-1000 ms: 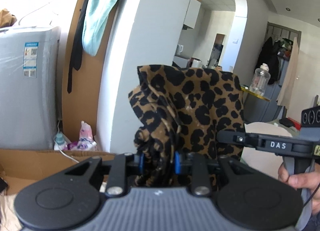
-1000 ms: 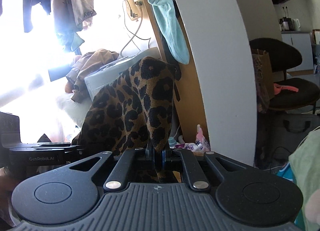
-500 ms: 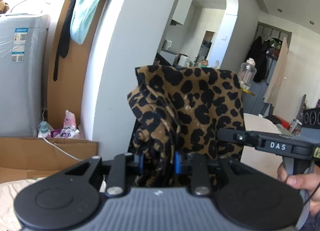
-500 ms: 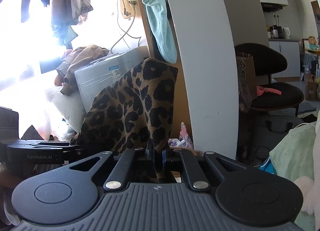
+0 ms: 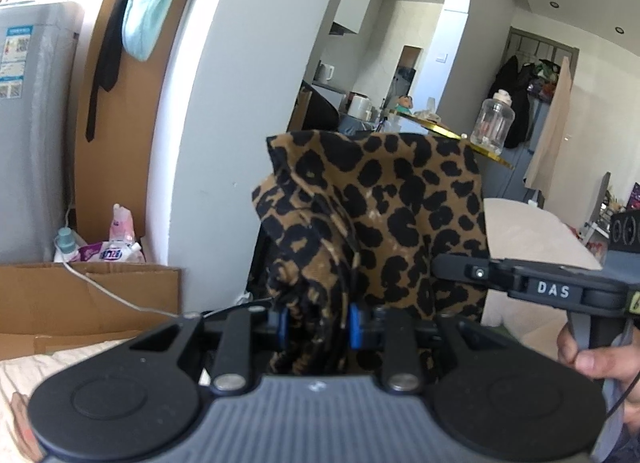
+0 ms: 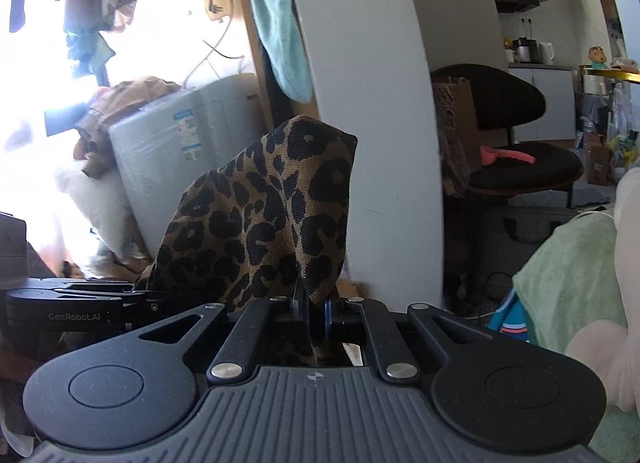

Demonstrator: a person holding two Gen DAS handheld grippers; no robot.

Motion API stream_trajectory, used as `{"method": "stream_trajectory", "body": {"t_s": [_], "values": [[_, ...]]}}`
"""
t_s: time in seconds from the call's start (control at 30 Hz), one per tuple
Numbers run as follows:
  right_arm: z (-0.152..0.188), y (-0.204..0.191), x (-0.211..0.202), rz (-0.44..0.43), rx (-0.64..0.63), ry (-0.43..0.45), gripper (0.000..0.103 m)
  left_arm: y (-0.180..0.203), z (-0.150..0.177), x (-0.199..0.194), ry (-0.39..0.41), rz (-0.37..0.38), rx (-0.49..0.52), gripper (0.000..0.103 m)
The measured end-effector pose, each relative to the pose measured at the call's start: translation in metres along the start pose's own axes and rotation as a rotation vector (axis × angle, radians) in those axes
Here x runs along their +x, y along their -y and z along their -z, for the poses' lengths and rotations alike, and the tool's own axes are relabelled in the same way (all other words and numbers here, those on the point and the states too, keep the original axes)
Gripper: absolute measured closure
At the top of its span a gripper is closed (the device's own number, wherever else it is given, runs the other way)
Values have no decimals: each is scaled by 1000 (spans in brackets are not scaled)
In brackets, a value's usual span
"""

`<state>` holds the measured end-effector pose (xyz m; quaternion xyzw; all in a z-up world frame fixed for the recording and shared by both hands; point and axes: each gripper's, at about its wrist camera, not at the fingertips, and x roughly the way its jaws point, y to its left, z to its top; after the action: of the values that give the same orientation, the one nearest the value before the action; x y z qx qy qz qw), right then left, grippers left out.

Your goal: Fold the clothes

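Both claws are clamped on the leopard-print garment (image 5: 384,203); left gripper (image 5: 316,327) pinches a bunched fold, right gripper (image 6: 316,319) nips a corner; the cloth is held up in the air between them, beside the white pillar (image 5: 224,111).

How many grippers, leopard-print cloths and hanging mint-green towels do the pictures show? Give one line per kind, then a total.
Grippers: 2, the left gripper and the right gripper
Leopard-print cloth: 1, clamped by both
Mint-green towel: 1, hanging by the wall
Total: 4
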<state>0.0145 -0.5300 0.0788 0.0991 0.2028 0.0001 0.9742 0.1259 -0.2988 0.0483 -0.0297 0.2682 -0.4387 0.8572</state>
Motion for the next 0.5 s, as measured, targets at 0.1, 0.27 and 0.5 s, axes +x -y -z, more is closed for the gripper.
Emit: {"method": "stream_trajectory", "body": {"t_s": [0.1,0.27,0.5], "values": [[11,13,15,22,11,-3,98,-3,9,22,-12,4,5,74],[30,29,45,63,26,-7,98,-12,24,56,-39,11,34,73],[63,57,84,109,67,-24,97,-17,36,100,-69,-13,80,74]]}}
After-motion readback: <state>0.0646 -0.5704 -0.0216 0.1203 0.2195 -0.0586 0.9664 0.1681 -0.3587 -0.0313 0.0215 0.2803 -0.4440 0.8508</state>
